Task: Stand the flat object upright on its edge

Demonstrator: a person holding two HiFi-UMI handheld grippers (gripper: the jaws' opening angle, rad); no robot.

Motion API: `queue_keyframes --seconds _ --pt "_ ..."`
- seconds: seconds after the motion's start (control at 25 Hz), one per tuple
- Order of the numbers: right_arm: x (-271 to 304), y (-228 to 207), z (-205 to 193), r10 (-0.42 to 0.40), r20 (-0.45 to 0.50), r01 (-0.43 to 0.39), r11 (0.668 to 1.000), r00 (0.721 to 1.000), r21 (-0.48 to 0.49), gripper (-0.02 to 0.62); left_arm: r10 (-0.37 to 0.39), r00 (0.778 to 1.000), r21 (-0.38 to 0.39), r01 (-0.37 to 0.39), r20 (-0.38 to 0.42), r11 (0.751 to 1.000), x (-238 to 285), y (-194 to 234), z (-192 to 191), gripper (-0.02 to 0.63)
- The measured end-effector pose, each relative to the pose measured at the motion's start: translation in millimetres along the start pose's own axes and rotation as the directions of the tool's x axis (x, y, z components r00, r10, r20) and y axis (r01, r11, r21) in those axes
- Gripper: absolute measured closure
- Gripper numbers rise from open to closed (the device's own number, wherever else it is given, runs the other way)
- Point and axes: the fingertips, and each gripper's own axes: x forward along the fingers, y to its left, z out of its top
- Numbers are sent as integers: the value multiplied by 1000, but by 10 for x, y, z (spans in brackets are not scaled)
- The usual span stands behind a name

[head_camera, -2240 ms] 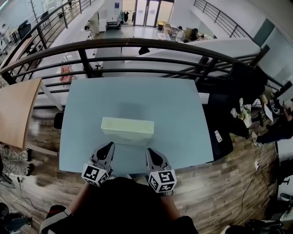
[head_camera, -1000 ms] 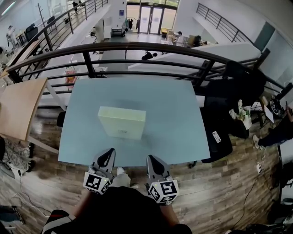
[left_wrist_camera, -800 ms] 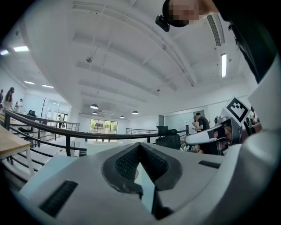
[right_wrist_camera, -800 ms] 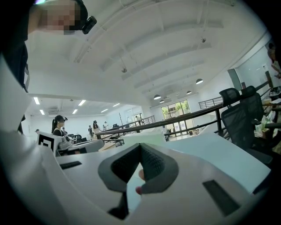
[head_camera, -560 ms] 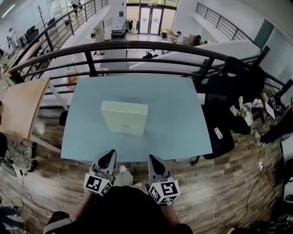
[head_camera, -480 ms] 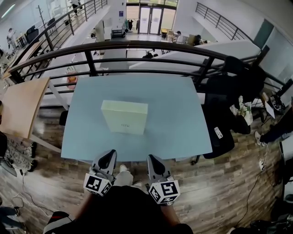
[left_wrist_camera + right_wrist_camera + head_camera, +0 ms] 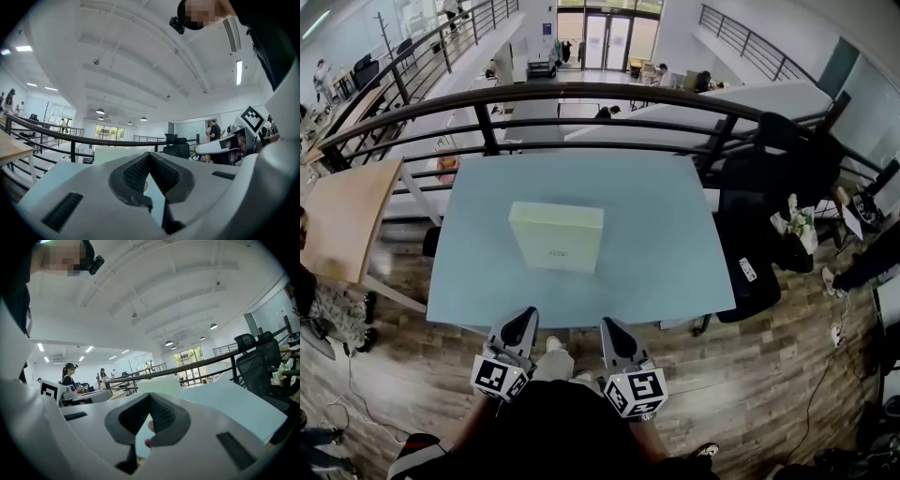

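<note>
- Left gripper (image 7: 521,319) and right gripper (image 7: 612,326): both sets of jaws are pressed together with nothing between them. They are held side by side close to the person's body.
- Both tips sit just short of the near rim of the pale blue rectangular table (image 7: 666,244), over the wood-plank floor (image 7: 750,375).
- The pale green flat cardboard box (image 7: 556,238) is well ahead of both grippers. It is roughly between their lines, a little to the left gripper's side, and touches neither.
- The box reads as already up on its edge: the broad face with small print is turned toward the grippers, and a narrow lighter strip shows along the top. I judge this from the head view, and it is not certain.
- Step in hand, as I judge it: stand clear and confirm the box holds.
- To do that well, keep both grippers off the table rim and avoid nudging the tabletop.
- If the box leans, go in with the jaws opened wide, one gripper on each side edge. Steady it rather than pushing on the broad face, which would likely tip it away.
</note>
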Motion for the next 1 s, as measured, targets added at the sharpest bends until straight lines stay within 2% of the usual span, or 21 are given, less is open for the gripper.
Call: queue_keyframes --seconds 0.48,1.0 --pt "-5 26 44 18 5 -18 1000 1000 -14 588 14 1000 -12 -14 28 1000 -3 4 49 603" --pt "-94 -3 70 10 19 -9 1000 1000 -16 588 20 1000 5 -20 8 1000 -42 -40 63 603"
